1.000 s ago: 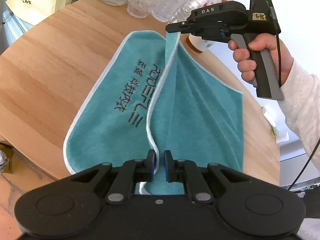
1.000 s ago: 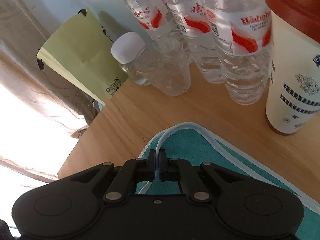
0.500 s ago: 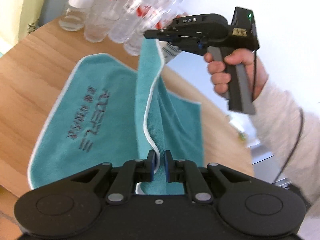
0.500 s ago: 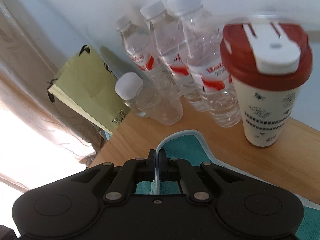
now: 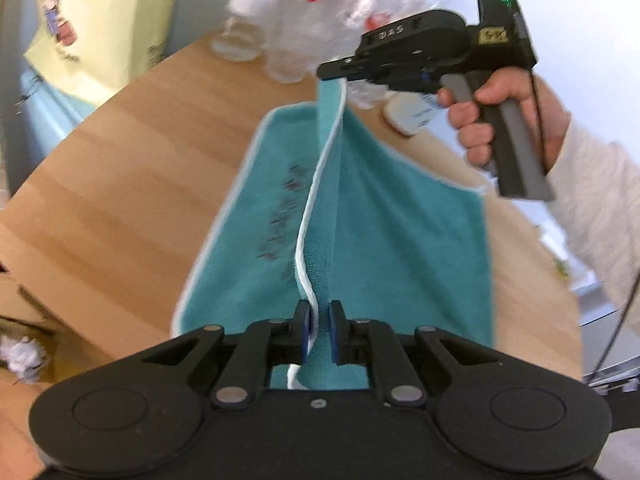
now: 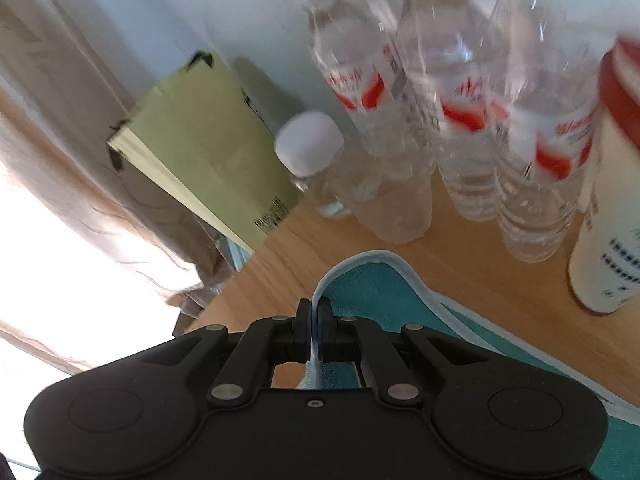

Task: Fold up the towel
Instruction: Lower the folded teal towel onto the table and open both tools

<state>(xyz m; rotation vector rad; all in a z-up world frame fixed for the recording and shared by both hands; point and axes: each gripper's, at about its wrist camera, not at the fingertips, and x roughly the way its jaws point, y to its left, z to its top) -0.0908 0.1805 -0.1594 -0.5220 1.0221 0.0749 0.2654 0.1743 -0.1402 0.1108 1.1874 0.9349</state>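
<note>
Now the teal towel [image 5: 404,240] is lying on the wooden table [image 5: 120,184], its white-trimmed edge lifted; the left gripper [image 5: 319,330] is pinching its near end, the right gripper [image 5: 334,76] its far end by the water bottles [image 6: 460,120].

Round wooden table [image 5: 120,168], light grain. Teal towel [image 5: 248,216] with white edging partly flat on it. At far edge: clear water bottles [image 6: 472,128], small white-capped bottle [image 6: 312,160], cream cup with red lid [image 6: 600,216], all upright.
</note>
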